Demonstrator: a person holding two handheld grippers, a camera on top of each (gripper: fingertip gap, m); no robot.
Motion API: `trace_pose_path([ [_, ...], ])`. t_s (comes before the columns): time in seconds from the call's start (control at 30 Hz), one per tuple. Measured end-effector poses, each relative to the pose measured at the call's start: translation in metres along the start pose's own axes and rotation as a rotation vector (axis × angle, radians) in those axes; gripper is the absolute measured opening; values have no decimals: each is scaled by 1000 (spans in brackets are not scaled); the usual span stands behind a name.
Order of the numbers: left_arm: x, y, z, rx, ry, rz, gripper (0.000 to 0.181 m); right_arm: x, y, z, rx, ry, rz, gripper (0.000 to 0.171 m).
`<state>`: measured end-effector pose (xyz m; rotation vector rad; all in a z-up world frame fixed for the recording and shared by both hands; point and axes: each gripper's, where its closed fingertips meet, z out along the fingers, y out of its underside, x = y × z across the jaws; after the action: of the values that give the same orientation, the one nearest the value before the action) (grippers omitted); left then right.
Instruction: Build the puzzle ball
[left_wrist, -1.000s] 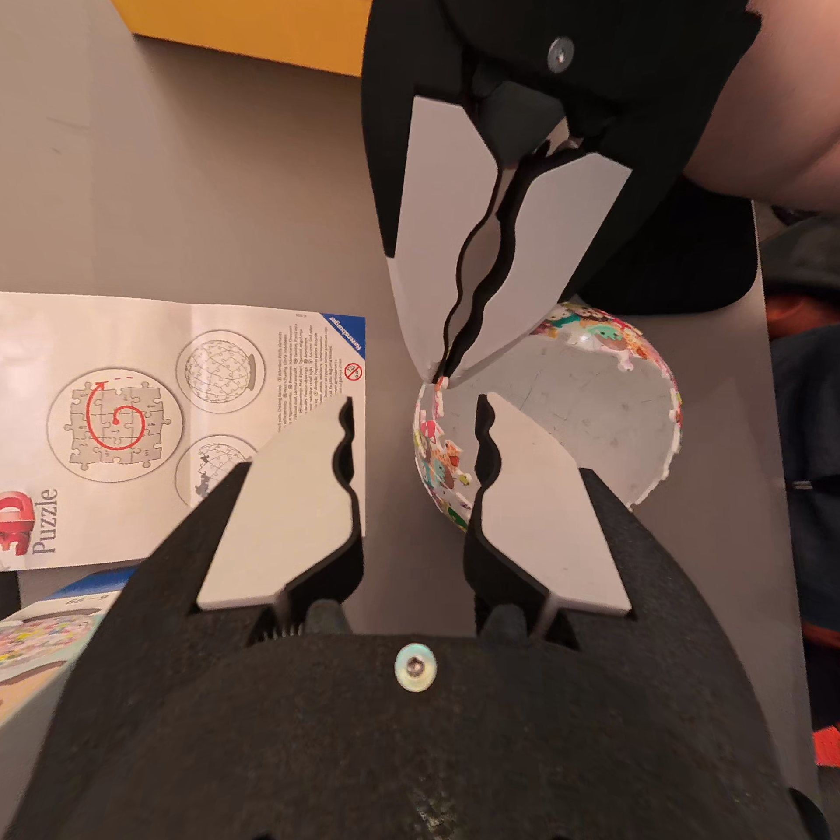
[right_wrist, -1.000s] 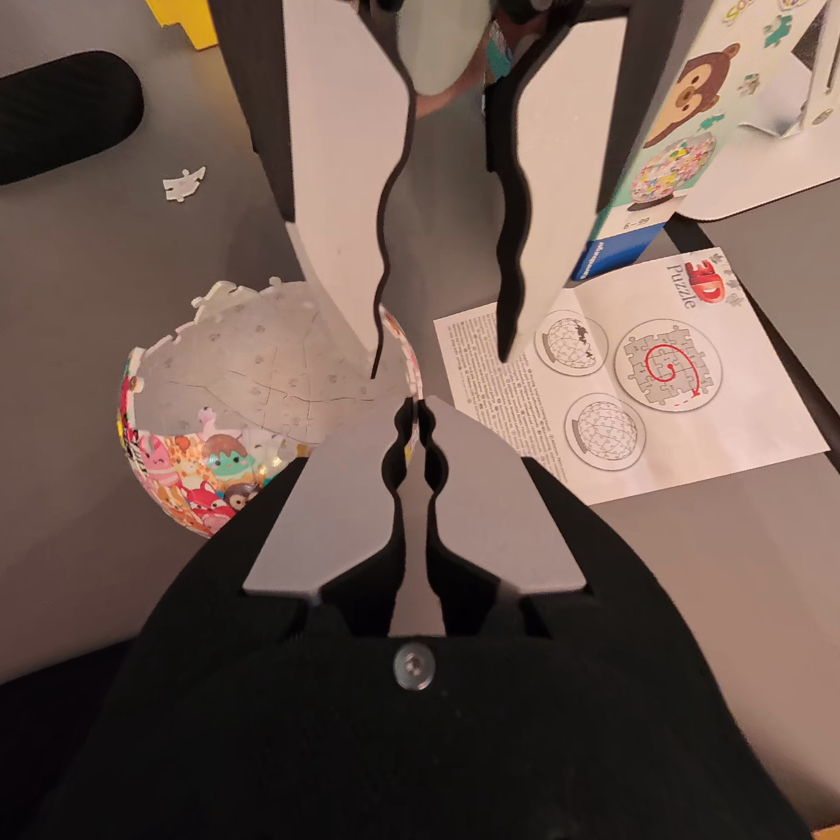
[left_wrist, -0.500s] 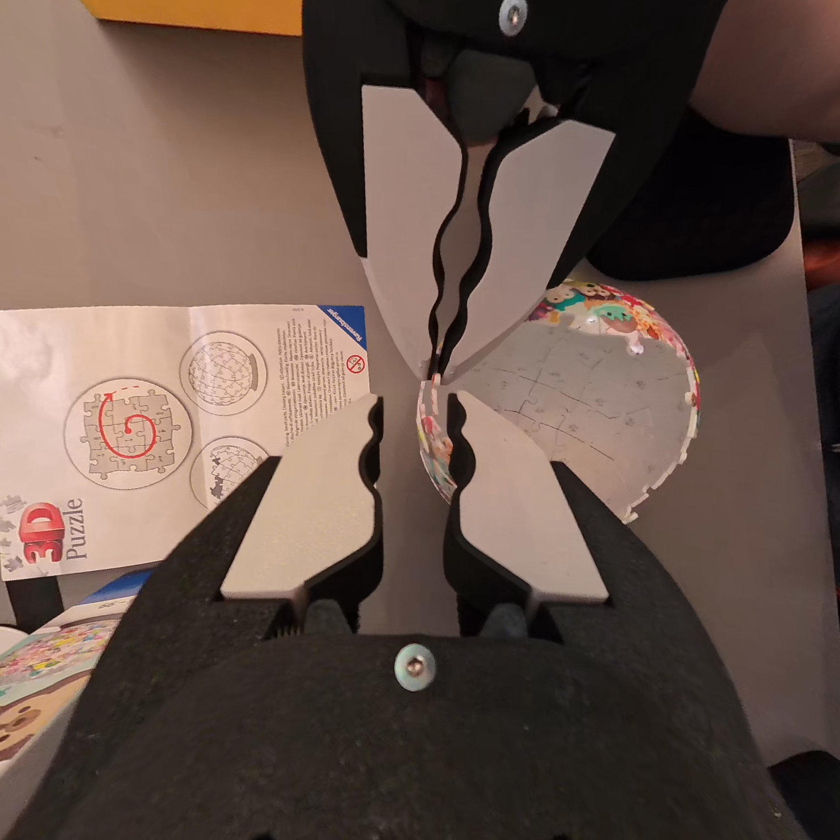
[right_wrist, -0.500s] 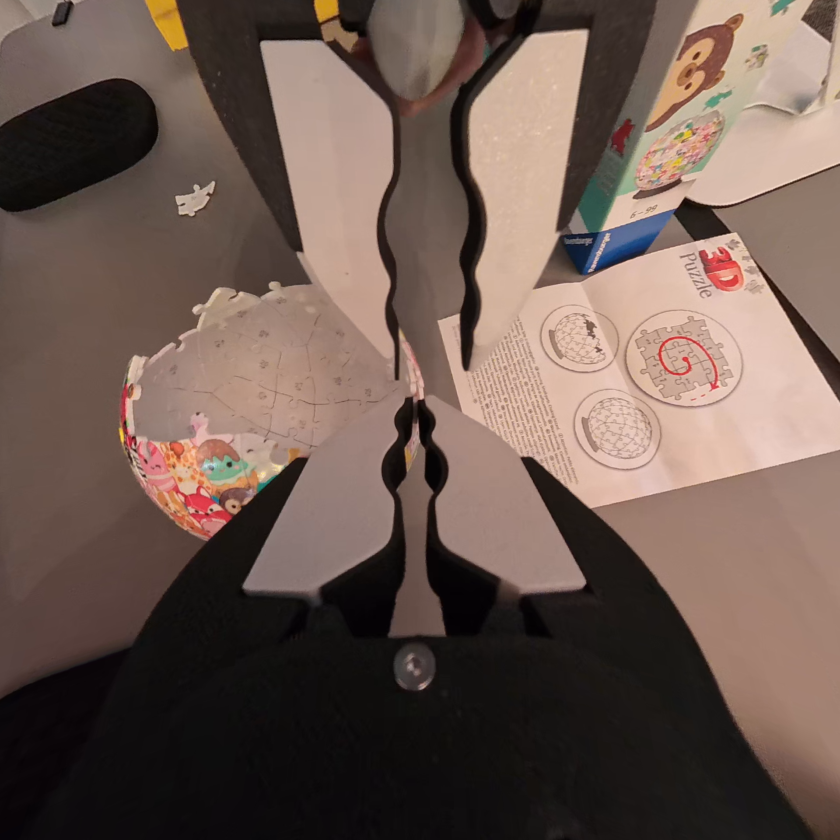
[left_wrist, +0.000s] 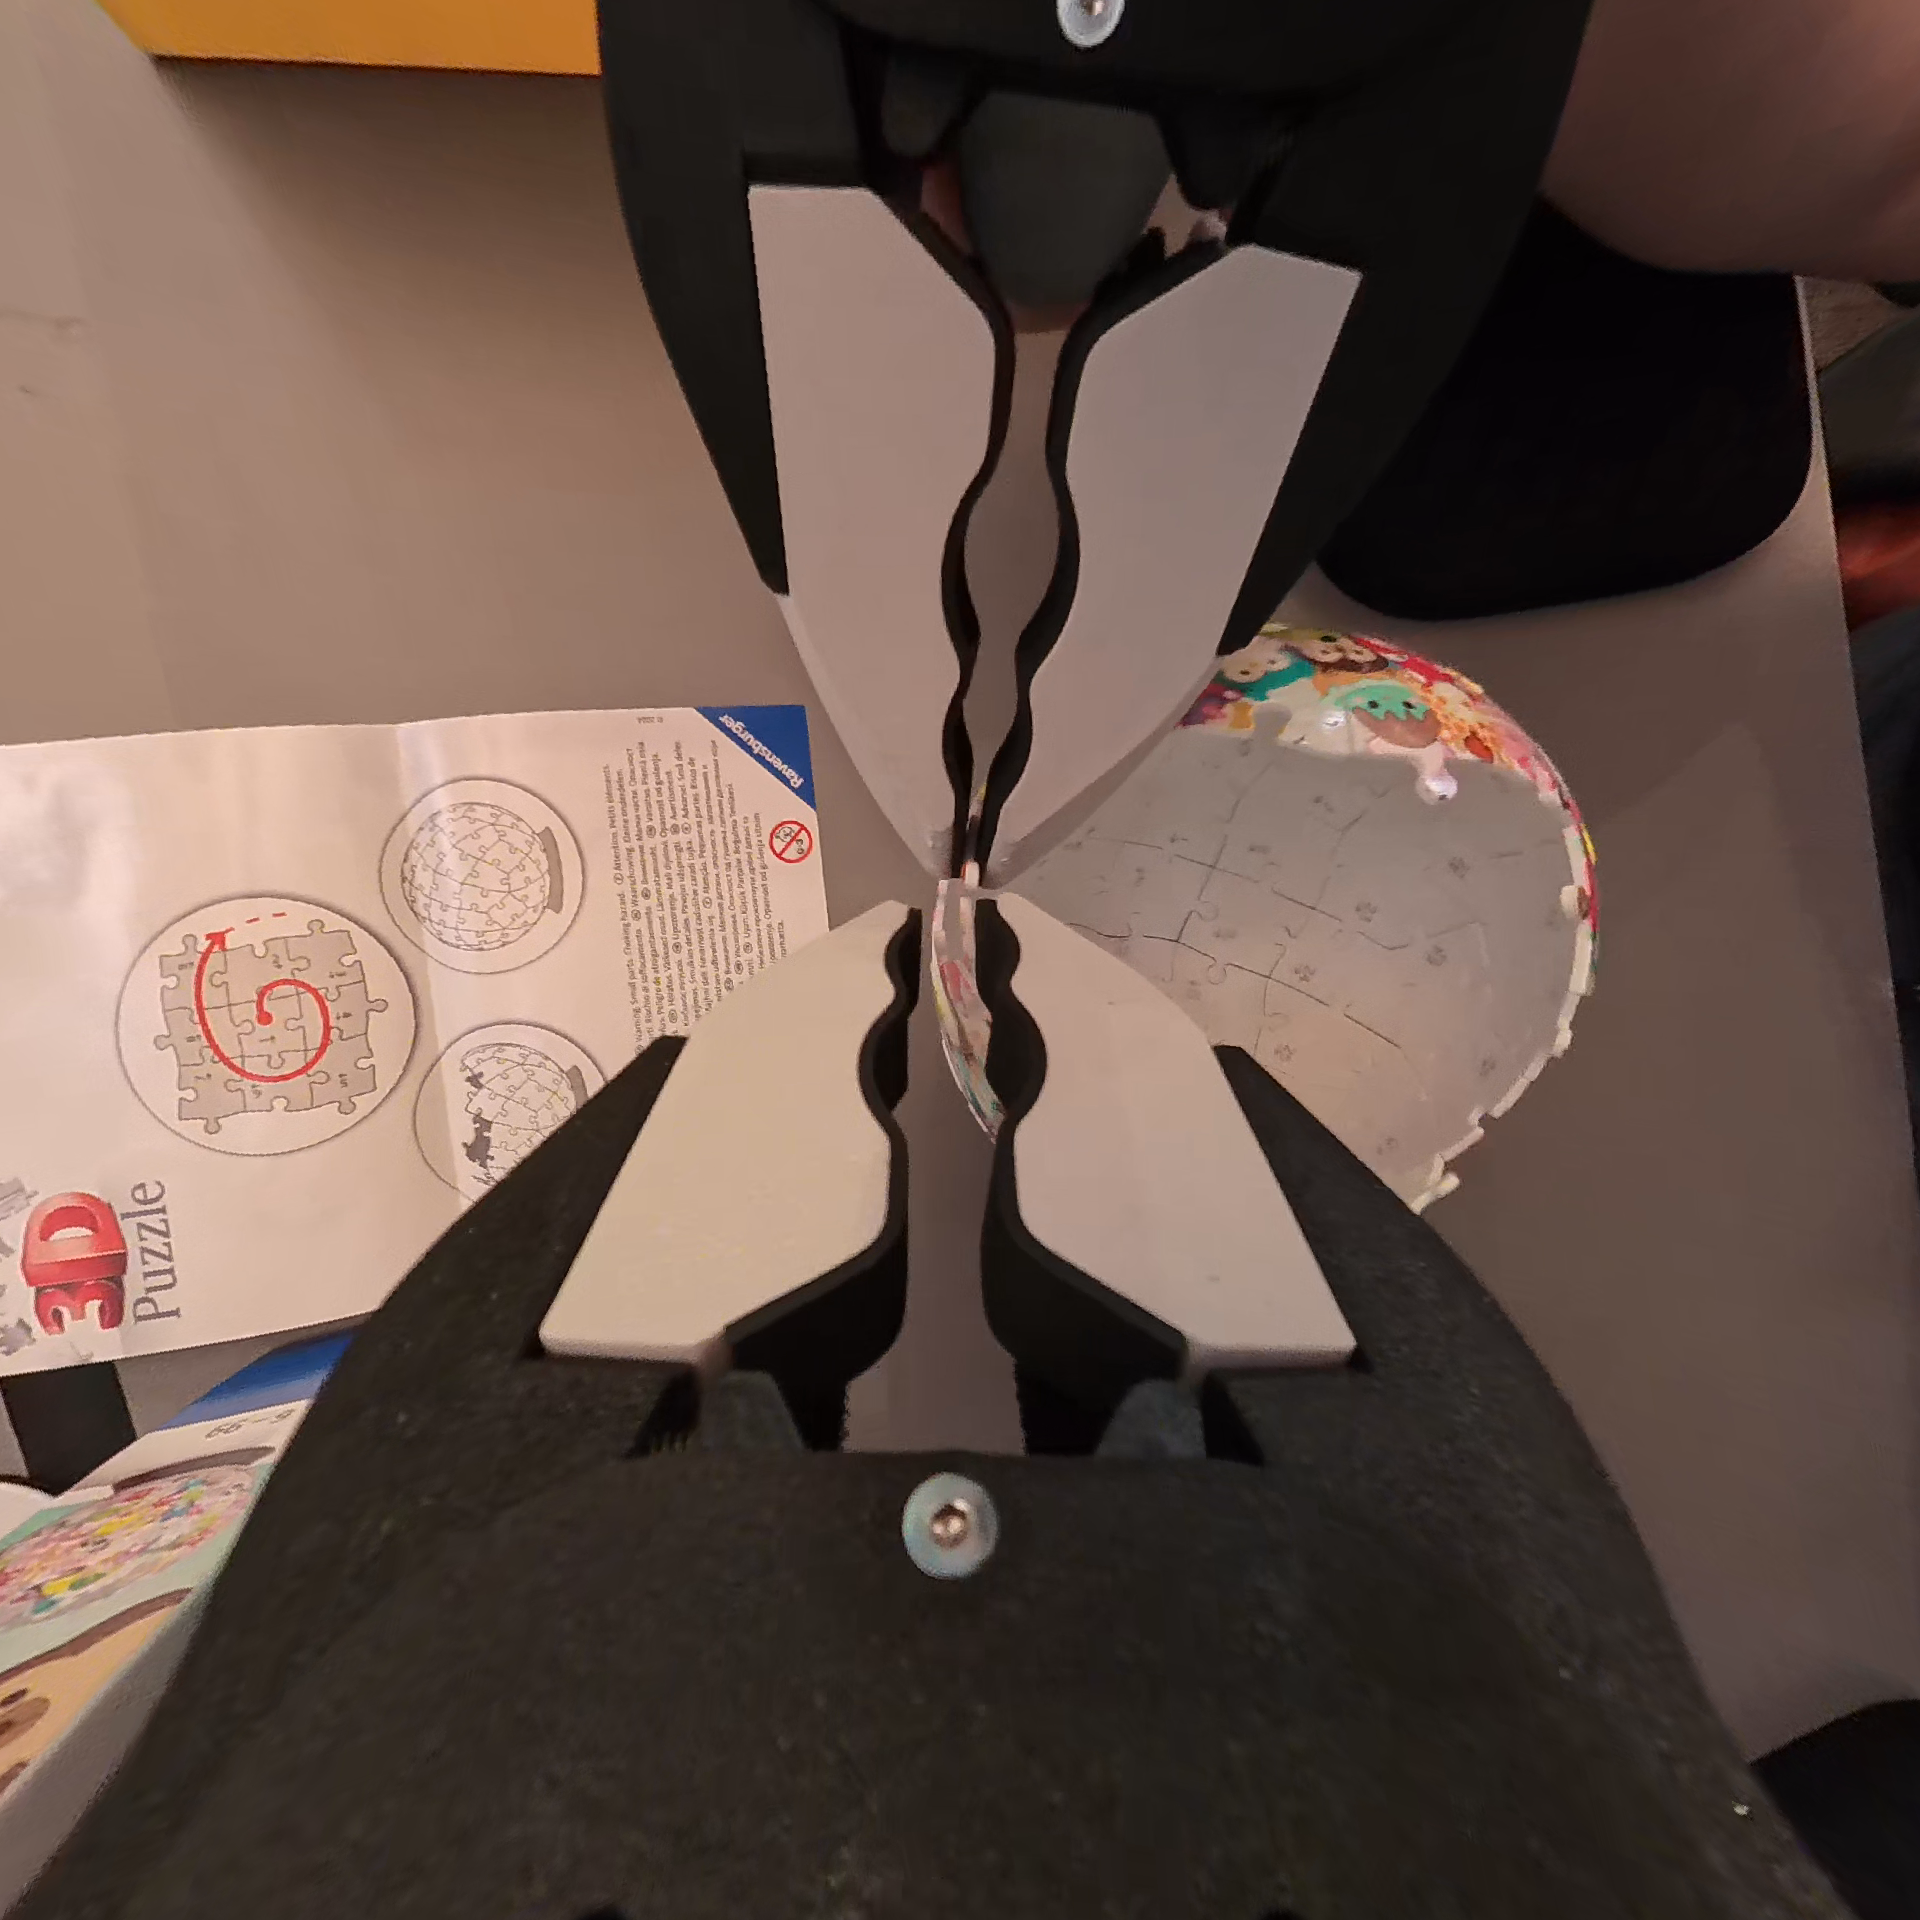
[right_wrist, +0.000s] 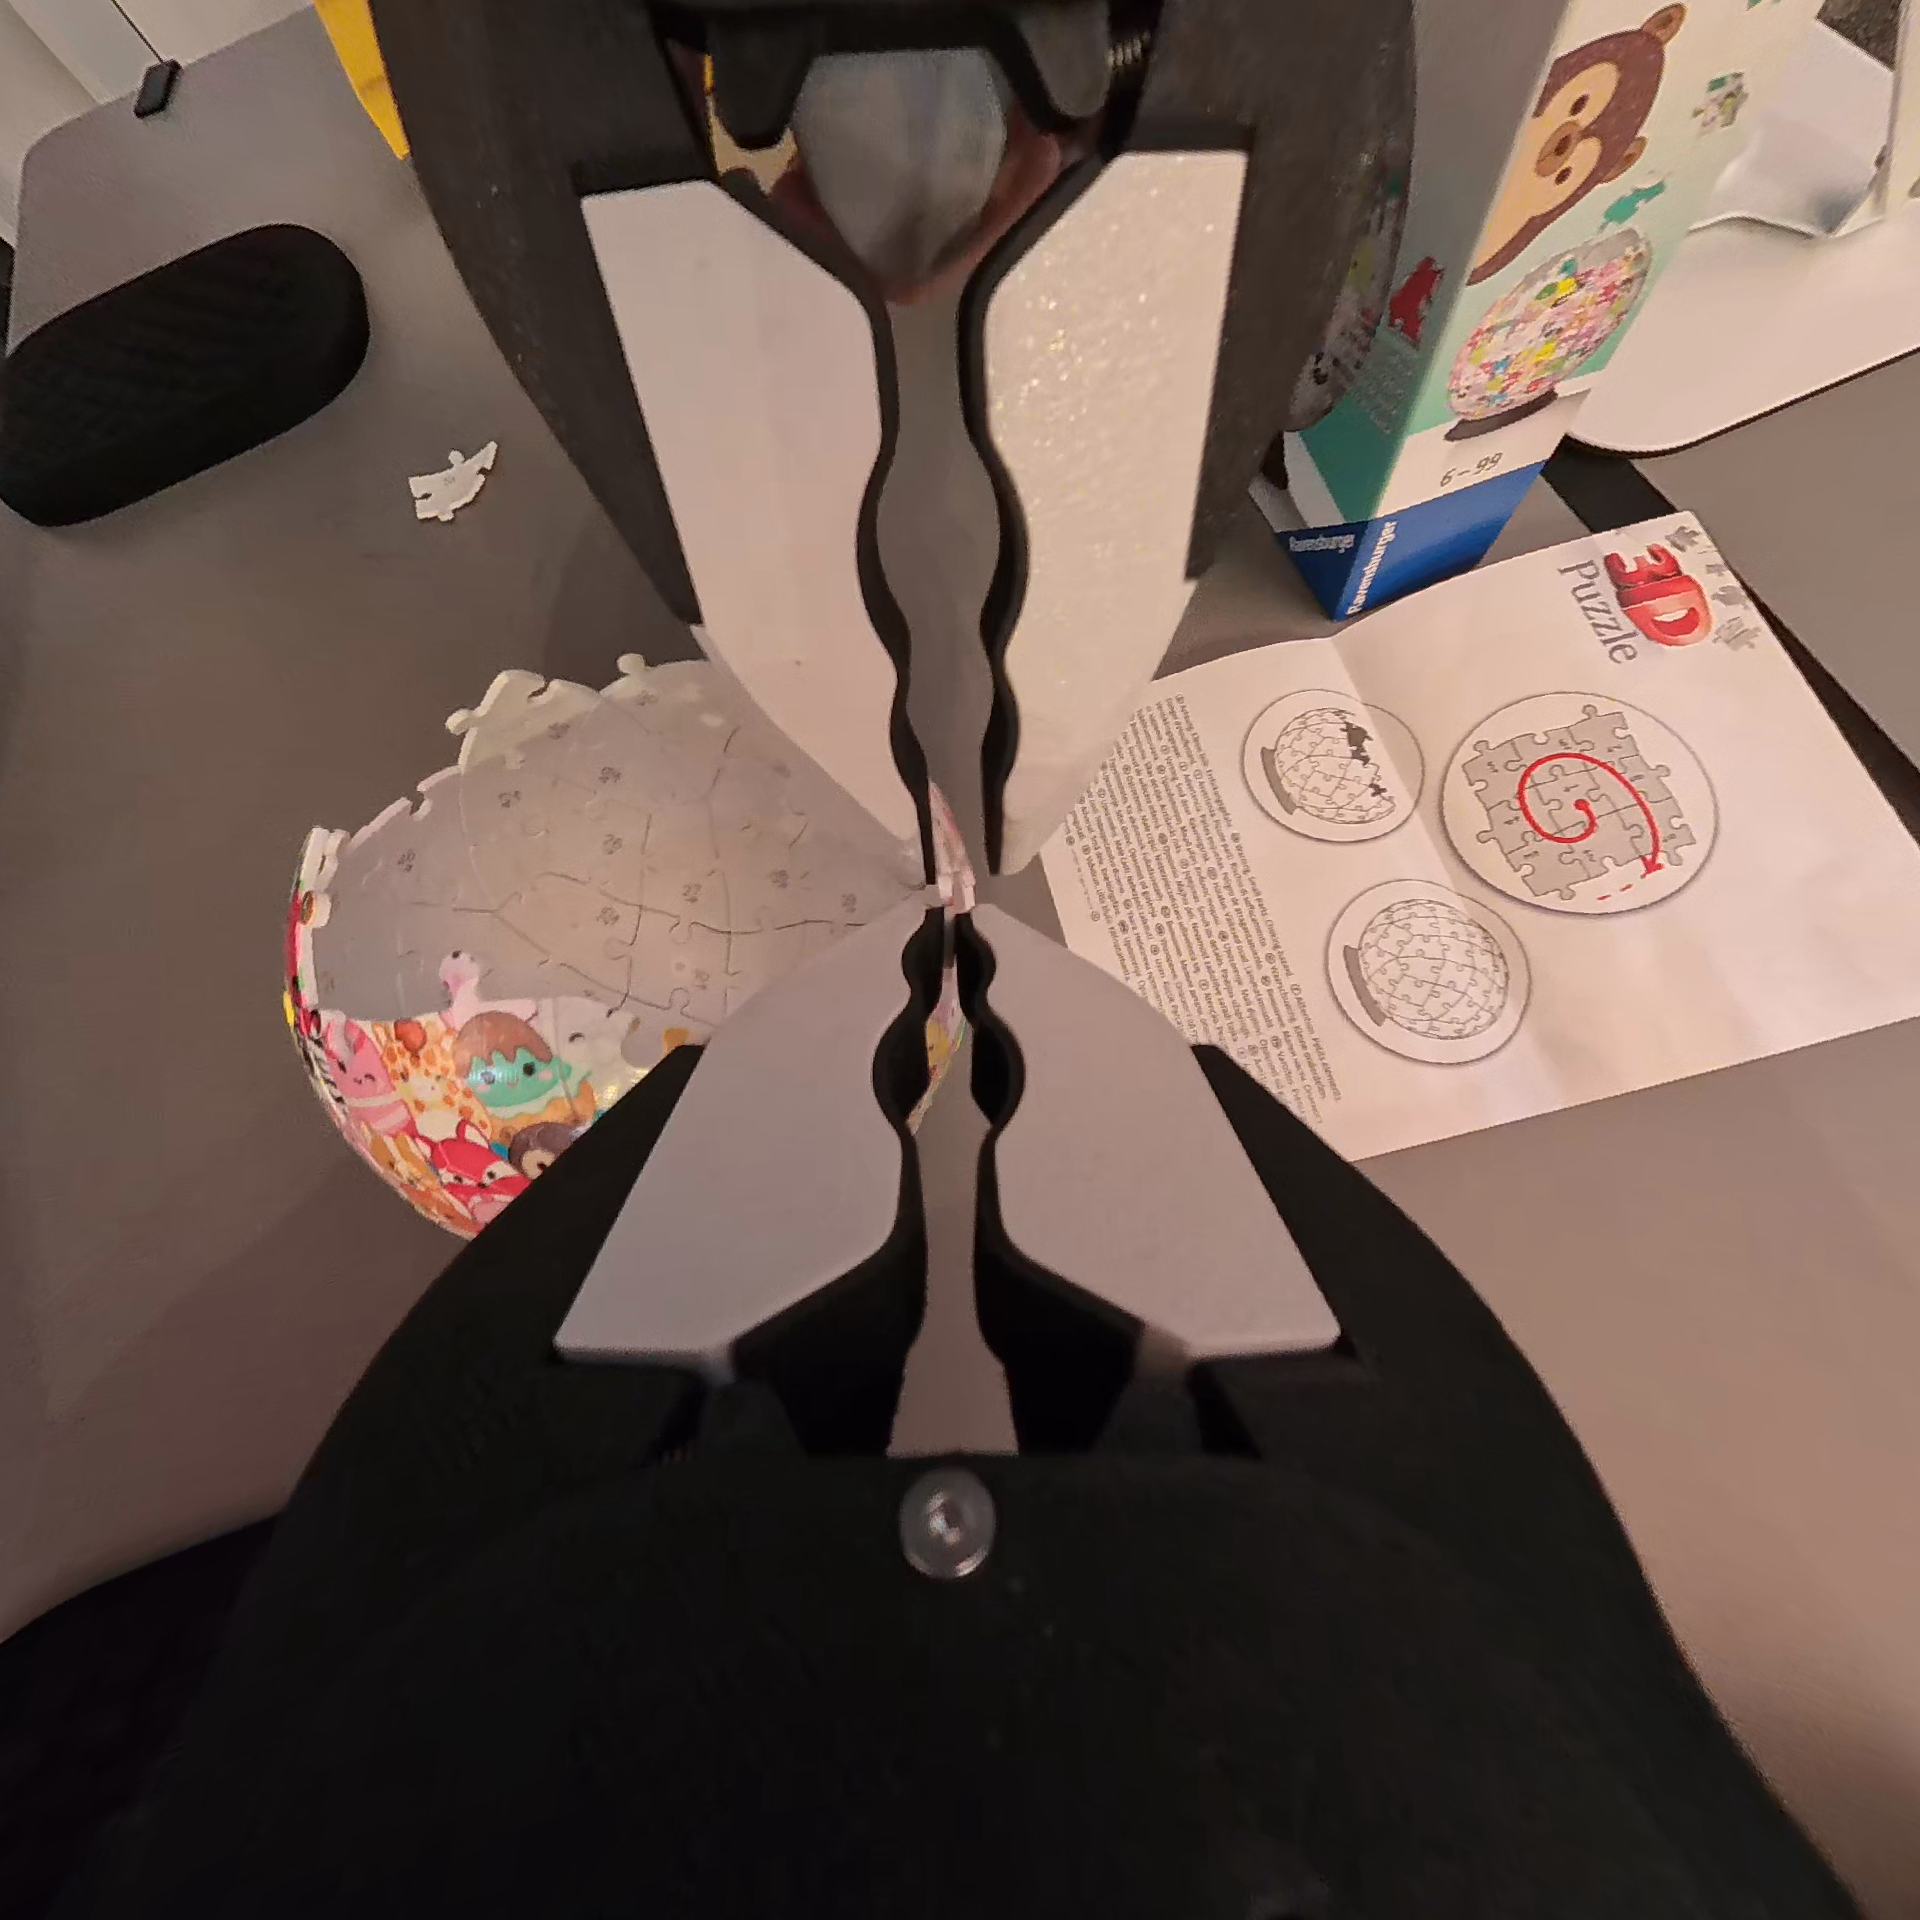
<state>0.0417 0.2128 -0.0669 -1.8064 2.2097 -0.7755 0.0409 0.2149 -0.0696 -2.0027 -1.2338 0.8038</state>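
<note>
The puzzle ball (left_wrist: 1299, 935) is a half-built open shell, white inside with colourful cartoon pictures outside, resting on the grey table; it also shows in the right wrist view (right_wrist: 623, 852). My left gripper (left_wrist: 948, 912) has closed onto the shell's near rim, which stands between its fingers. My right gripper (right_wrist: 945, 916) is shut on the same stretch of rim from the opposite side. The two grippers meet tip to tip: the right one (left_wrist: 968, 854) comes in from the top of the left view, the left one (right_wrist: 956, 868) from the top of the right view.
A folded instruction sheet (left_wrist: 416, 987) lies beside the ball. The puzzle box (right_wrist: 1475, 312) stands behind the sheet. One loose white piece (right_wrist: 449, 480) lies on the table near a black pad (right_wrist: 177, 374). A yellow object (left_wrist: 364, 36) sits at the far table edge. Both grippers' tips are roughly 25 cm from the yellow object (left_wrist: 364, 36).
My left gripper has closed from wide open down onto the ball's rim and moved in toward the right gripper's tips. The right gripper stayed shut on the rim.
</note>
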Motion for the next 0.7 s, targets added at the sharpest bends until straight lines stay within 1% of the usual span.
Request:
trace_pose_path([
  [0.07,0,0,1,-4,1,10,7,1,1,0,-4,1,7,3],
  [0.1,2,-1,1,-5,9,15,3,1,1,0,-5,3,12,3],
  [0.3,1,-2,2,-4,-6,45,3,2,2,-2,1,4,33,3],
  [0.37,-2,-1,2,-12,-19,30,20,1,1,-3,8,3,38,3],
  [0.4,-3,-1,2,-13,-22,22,22,1,1,-3,8,6,42,3],
  [0.7,4,-4,4,3,27,51,6,-1,-2,-8,89,-17,135,3],
])
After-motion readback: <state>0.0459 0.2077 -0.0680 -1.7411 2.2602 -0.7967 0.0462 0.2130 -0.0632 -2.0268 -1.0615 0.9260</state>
